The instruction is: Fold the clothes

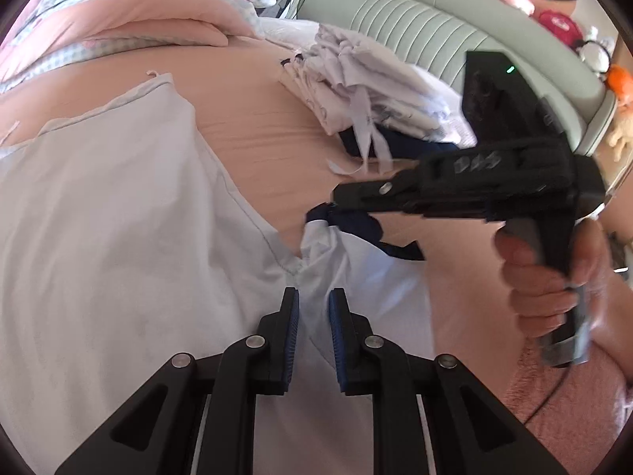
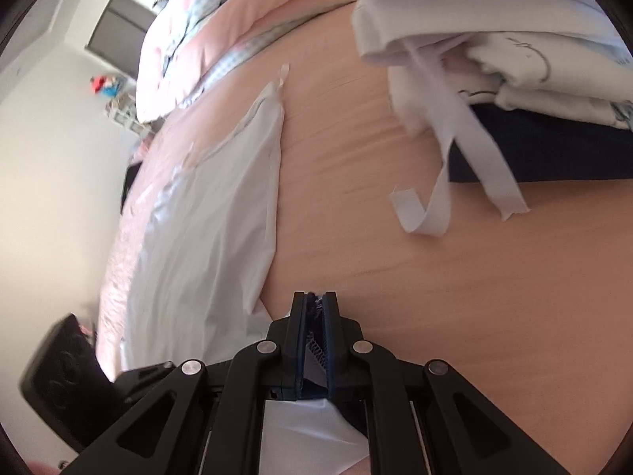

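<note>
The right hand-held gripper (image 2: pixel 315 301) is closed on the navy-trimmed edge of the pale garment (image 1: pixel 118 237); a pinch of navy and white cloth shows between its pads. In the left wrist view it reaches in from the right, its tips at the navy trim (image 1: pixel 348 229). The left hand-held gripper (image 1: pixel 312 297) has its blue pads nearly together with a fold of the garment's white cloth between them; pad contact cannot be confirmed (treat as a probable light grip).

The garment lies spread on the bed (image 1: pixel 257 134), its long axis running away from the left hand-held gripper toward the far hem. The two held points sit near each other at the near end, the right one slightly farther out. Judgement: the coming fold depends on carrying this near edge along that axis toward the hem.

Beyond it, well apart, a stack of folded clothes (image 1: pixel 356 79) rests on the pink sheet, white ribbons (image 2: pixel 435 198) trailing. A bunched quilt (image 1: pixel 118 19) and a padded grey headboard (image 1: pixel 415 27) bound the bed.
</note>
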The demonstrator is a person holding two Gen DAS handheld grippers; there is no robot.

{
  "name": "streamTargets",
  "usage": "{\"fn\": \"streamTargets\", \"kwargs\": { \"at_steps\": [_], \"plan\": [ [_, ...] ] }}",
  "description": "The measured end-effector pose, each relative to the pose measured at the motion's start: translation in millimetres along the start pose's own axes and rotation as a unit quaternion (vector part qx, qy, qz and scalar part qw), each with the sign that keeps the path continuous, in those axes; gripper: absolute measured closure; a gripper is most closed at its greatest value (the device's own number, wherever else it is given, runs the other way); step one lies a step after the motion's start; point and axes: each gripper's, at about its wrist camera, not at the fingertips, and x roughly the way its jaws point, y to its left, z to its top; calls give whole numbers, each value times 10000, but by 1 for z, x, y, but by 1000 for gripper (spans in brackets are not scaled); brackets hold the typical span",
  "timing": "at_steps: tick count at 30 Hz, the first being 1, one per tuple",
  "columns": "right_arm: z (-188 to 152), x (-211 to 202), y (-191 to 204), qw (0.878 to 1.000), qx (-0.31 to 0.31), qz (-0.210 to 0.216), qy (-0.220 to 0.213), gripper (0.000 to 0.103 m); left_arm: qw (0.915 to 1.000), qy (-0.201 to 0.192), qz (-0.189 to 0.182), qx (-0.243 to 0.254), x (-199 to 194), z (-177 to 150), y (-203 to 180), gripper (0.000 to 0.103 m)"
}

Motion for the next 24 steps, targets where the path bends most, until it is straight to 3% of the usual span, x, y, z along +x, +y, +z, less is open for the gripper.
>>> {"fn": "streamTargets", "kwargs": {
  "at_steps": [2,8,11,14,17,19,21,24],
  "plan": [
    [3,-7,-3,9998,128,116,-118,97,9997,60,152,181,8,5,-5,89],
    [-7,-28,1,9941,-606,-851,276,94,9998,147,112,30,21,21,0,88],
    [-21,-31,6,9889,-867,-1100,499,62,9998,87,-14,152,14,20,-2,88],
    [-32,-26,15,9833,-1146,-1257,648,54,9987,154,41,475,14,21,-11,87],
    [-40,-19,19,9758,-1390,-1508,752,54,9978,241,113,610,21,26,-15,87],
    [-45,-16,27,9699,-1644,-1682,628,57,9978,328,33,575,29,28,-16,77],
    [-51,-9,36,9580,-1962,-2037,481,76,9976,287,92,617,30,26,-20,76],
    [-57,-3,45,9344,-2371,-2643,280,81,9959,216,486,730,27,23,-23,76]
  ]
}}
